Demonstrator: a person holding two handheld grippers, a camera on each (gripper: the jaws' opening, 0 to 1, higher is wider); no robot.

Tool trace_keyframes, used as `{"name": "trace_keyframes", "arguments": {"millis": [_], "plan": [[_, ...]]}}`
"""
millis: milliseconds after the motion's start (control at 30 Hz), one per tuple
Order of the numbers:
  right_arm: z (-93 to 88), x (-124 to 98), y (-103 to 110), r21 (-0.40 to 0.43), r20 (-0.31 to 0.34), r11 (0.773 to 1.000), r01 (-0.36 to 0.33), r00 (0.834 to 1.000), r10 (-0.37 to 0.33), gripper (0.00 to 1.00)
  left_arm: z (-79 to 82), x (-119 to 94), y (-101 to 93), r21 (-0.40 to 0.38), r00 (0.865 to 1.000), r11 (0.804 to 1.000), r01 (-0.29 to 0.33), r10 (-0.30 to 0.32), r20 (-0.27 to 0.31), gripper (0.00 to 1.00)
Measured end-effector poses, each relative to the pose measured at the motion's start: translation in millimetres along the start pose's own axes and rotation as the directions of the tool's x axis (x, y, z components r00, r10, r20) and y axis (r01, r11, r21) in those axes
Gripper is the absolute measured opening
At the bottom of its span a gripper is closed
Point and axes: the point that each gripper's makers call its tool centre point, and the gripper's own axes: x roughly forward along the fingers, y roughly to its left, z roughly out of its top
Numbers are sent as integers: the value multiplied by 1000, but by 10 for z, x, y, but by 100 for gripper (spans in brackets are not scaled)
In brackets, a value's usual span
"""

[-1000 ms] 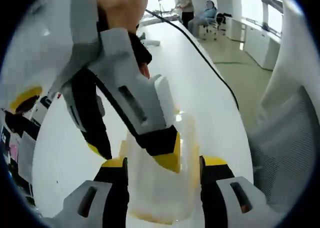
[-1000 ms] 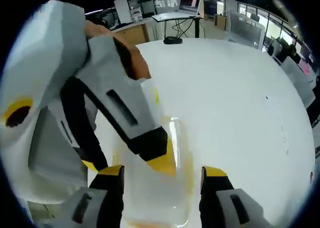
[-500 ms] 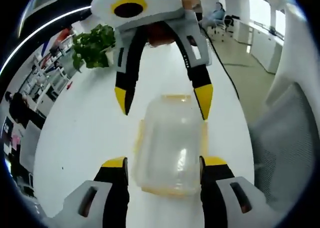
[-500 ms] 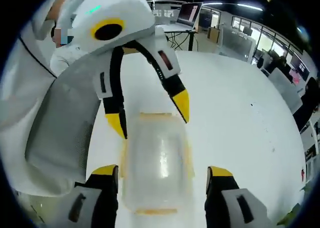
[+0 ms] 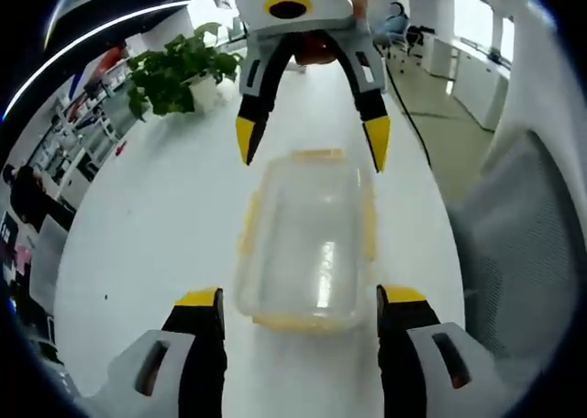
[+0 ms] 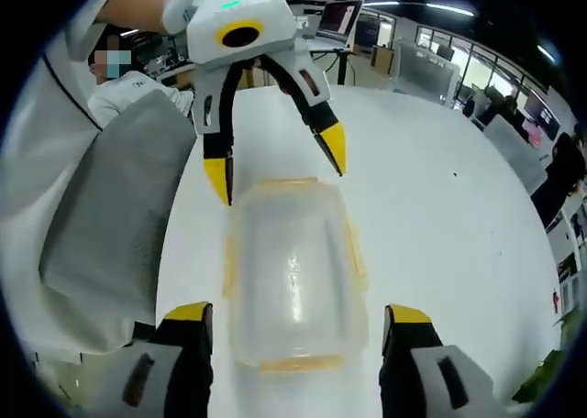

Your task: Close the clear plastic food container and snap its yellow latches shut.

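Right now the clear container [image 5: 307, 244] lies on the white tabletop [image 5: 156, 244], lid on, in the middle of both views, its long axis running between my two tongs. From the left gripper view my left tongs [image 5: 301, 299] rise at the bottom of the frame, jaws spread wide to either side of the near short end, touching nothing. At the top centre my right tongs [image 5: 312, 138] point down toward the far short end, also spread and empty, tips just above the rim.

From the right gripper view the picture mirrors this: my right tongs [image 6: 298, 313] straddle the near end, my left tongs [image 6: 275, 166] hang over the far one.

I judge I hold them opposed like this so each can press a yellow latch [image 5: 312, 323] at its own end while the other steadies the box. Whether the side latches [image 6: 354, 253] are already snapped I cannot tell; they look folded against the walls. Both tongs tilt steeply downward, wrists raised above the box.
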Motion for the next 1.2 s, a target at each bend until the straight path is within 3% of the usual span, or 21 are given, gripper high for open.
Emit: {"name": "trace_keyframes", "arguments": {"millis": [167,467,667,733,767,967,1200], "plan": [[-95,70,-7,-4,-23,1000,13,1000,-13,82,-33,118,17,-2,1000,1000,22,-22,-9,70],[-225,210,-31,7,-55,1000,24,998,-24,85,-159,245,13,9,998,999,47,-46,-43,73],[-267,258,-6,7,-69,1000,15,998,-15,82,-156,274,11,15,998,999,46,-46,-38,75],[-300,260,-58,-43,-93,998,37,995,-41,77,-165,283,22,30,999,999,35,-34,-42,74],[-291,283,-26,-15,-81,999,39,996,-40,77,-161,284,27,18,999,999,33,-33,-38,74],[-273,282,-20,-25,-84,999,35,996,-37,76,-176,274,8,16,999,999,30,-29,-34,73],[-83,406,43,-34,-91,999,33,995,-36,76,-369,128,-28,7,999,1000,21,-20,-47,73]]}}
